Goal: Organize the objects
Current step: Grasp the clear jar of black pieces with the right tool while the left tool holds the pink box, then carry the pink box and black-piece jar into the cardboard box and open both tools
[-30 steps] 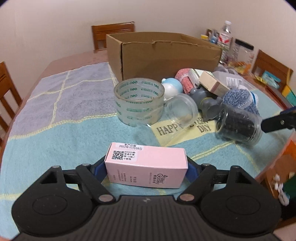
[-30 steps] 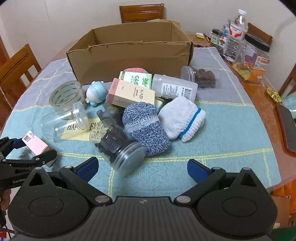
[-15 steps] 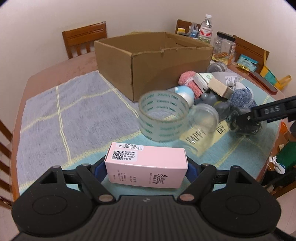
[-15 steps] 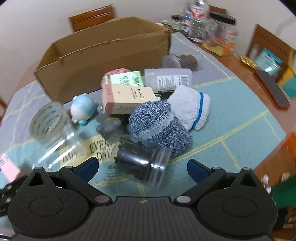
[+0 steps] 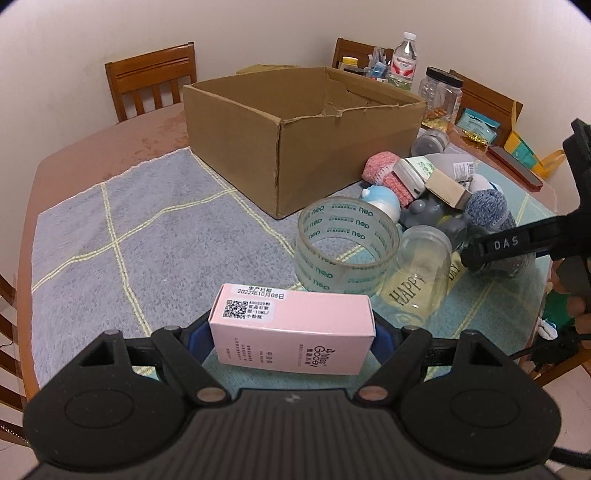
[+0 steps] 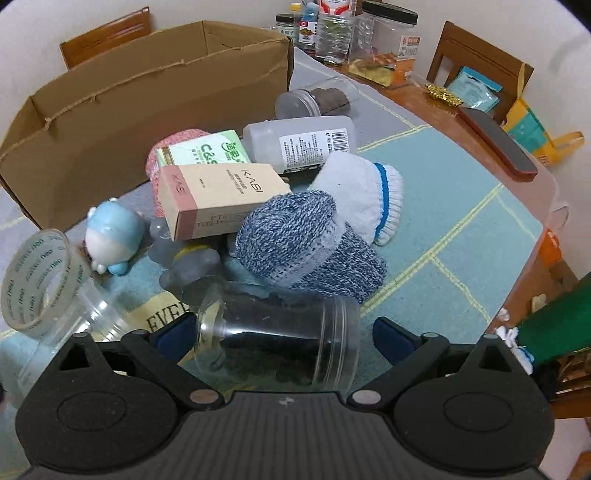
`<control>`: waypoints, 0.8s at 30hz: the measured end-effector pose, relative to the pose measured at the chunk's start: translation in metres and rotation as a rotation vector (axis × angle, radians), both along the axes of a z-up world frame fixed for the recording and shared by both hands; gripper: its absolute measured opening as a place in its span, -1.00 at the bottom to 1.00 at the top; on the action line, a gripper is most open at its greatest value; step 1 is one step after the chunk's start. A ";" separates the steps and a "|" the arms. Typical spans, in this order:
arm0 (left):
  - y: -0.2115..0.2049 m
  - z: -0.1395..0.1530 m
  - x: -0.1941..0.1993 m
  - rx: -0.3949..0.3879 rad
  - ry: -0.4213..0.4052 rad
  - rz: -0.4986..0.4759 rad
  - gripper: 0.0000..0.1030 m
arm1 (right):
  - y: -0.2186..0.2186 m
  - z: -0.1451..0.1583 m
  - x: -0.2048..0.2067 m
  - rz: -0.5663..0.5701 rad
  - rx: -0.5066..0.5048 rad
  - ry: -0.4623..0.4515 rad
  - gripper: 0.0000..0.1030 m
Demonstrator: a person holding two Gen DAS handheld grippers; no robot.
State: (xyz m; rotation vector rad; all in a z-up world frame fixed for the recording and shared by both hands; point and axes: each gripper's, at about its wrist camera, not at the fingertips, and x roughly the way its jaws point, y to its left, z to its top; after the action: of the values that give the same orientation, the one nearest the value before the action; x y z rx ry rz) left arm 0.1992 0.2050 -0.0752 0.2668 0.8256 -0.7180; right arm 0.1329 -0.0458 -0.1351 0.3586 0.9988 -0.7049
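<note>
My left gripper [image 5: 291, 334] is shut on a pink carton [image 5: 291, 332], held crosswise above the checked cloth. Beyond it stands an open cardboard box [image 5: 332, 147]. A tape roll [image 5: 347, 243] and an empty clear jar [image 5: 421, 273] lie just ahead. In the right wrist view, my right gripper [image 6: 282, 332] straddles a clear jar of dark bits [image 6: 280, 350] lying on its side. Its jaws are closing, and a gap still shows at the jar's lid end. One of its fingers [image 5: 517, 242] shows at the right of the left wrist view.
A pile lies beside the cardboard box [image 6: 129, 122]: blue sock [image 6: 295, 240], white sock [image 6: 365, 199], KASI carton [image 6: 221, 195], white bottle [image 6: 303, 140], blue figurine [image 6: 110, 236]. Bottles and jars [image 6: 384, 33] stand at the back. A dark red case [image 6: 495, 144] lies by the table's right edge, with chairs around.
The left gripper carried the pink carton leftward and up, so the cardboard box now sits centred ahead. The right gripper dropped and rolled onto the dark jar, and its jaws narrowed around it.
</note>
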 end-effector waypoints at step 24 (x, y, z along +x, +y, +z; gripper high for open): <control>-0.032 0.054 0.020 0.025 0.077 -0.015 0.57 | -0.010 0.066 0.002 0.389 0.100 -0.002 0.60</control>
State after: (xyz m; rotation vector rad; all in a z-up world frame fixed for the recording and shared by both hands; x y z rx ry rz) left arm 0.2188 0.1730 -0.0216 0.2696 0.9068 -0.7358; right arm 0.1348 -0.0560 -0.0689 0.2414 1.0664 -0.3037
